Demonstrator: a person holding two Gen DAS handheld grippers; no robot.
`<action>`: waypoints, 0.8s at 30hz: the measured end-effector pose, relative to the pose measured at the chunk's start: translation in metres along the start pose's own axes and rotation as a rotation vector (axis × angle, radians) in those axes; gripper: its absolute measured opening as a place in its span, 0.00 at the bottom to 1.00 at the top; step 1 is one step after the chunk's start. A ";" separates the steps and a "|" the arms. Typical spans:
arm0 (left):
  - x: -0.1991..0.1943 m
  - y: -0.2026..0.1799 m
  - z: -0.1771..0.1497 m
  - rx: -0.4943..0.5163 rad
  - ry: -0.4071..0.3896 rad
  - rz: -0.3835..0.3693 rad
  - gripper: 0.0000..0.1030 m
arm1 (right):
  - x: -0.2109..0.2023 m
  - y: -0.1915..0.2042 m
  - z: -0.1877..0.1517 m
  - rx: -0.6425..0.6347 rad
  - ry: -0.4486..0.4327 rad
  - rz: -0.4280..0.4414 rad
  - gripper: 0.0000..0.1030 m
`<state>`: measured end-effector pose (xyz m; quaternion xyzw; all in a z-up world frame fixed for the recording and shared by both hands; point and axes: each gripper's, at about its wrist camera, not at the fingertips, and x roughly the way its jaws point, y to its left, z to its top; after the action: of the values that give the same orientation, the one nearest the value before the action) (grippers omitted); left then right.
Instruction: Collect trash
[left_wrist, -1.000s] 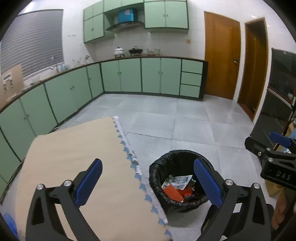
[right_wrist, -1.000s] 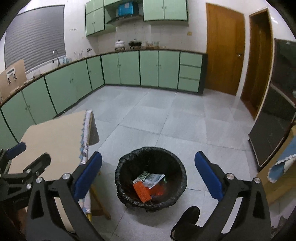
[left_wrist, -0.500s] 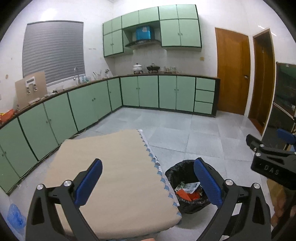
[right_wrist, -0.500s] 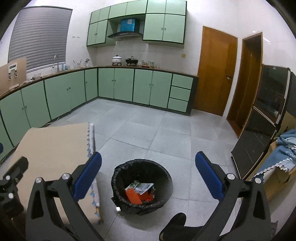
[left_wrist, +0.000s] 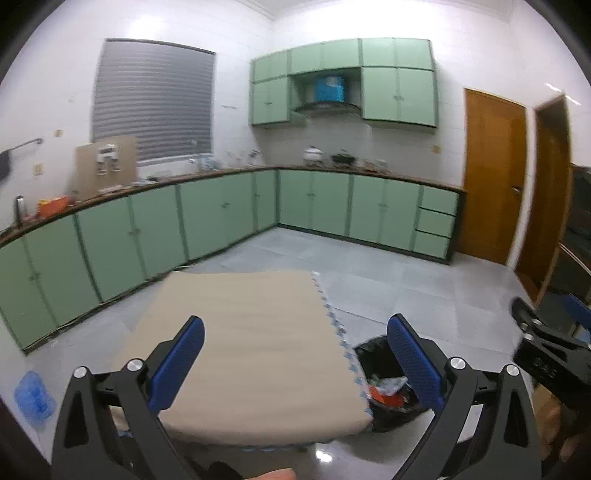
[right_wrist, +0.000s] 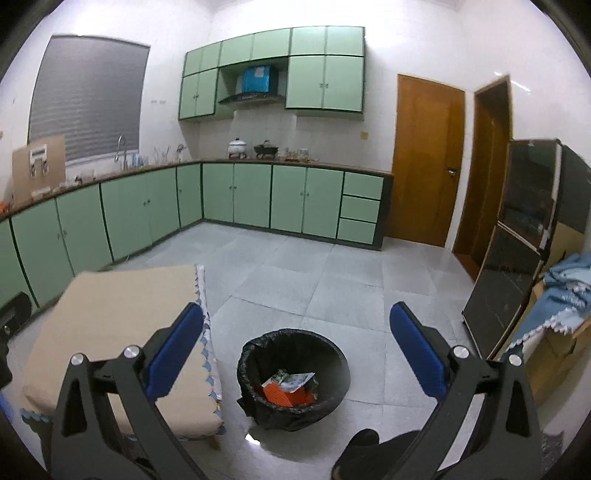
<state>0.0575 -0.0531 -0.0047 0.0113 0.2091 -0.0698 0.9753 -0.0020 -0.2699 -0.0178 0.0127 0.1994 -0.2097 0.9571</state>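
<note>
A black-lined trash bin (right_wrist: 295, 376) stands on the grey tile floor right of the table; it also shows in the left wrist view (left_wrist: 384, 384), partly behind the table corner. Inside lie orange wrappers (right_wrist: 284, 395) and a pale crumpled packet (right_wrist: 297, 380). My left gripper (left_wrist: 295, 354) is open and empty, held high above the beige table (left_wrist: 251, 339). My right gripper (right_wrist: 295, 343) is open and empty, above and in front of the bin. The right gripper's body shows in the left wrist view (left_wrist: 546, 354).
Green base cabinets (right_wrist: 236, 195) line the left and far walls. Two wooden doors (right_wrist: 424, 158) stand at the right. A dark glass cabinet (right_wrist: 524, 236) and a box draped in blue cloth (right_wrist: 561, 295) are at the right. A blue water jug (left_wrist: 33, 395) sits on the floor.
Both grippers have risen and tilted upward, so the bin and table sit lower and look smaller. Both stay open and empty.
</note>
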 end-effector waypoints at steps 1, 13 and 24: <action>-0.004 0.001 0.001 -0.007 -0.002 0.007 0.94 | -0.003 -0.001 -0.001 0.004 -0.001 0.001 0.95; -0.037 0.018 0.001 -0.056 -0.068 0.063 0.94 | -0.019 0.004 -0.002 0.001 -0.008 0.022 0.95; -0.030 0.010 -0.002 -0.031 -0.073 0.079 0.94 | -0.009 0.008 -0.009 0.019 0.007 0.026 0.95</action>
<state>0.0312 -0.0393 0.0051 0.0018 0.1739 -0.0282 0.9844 -0.0100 -0.2580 -0.0232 0.0251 0.2007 -0.1991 0.9589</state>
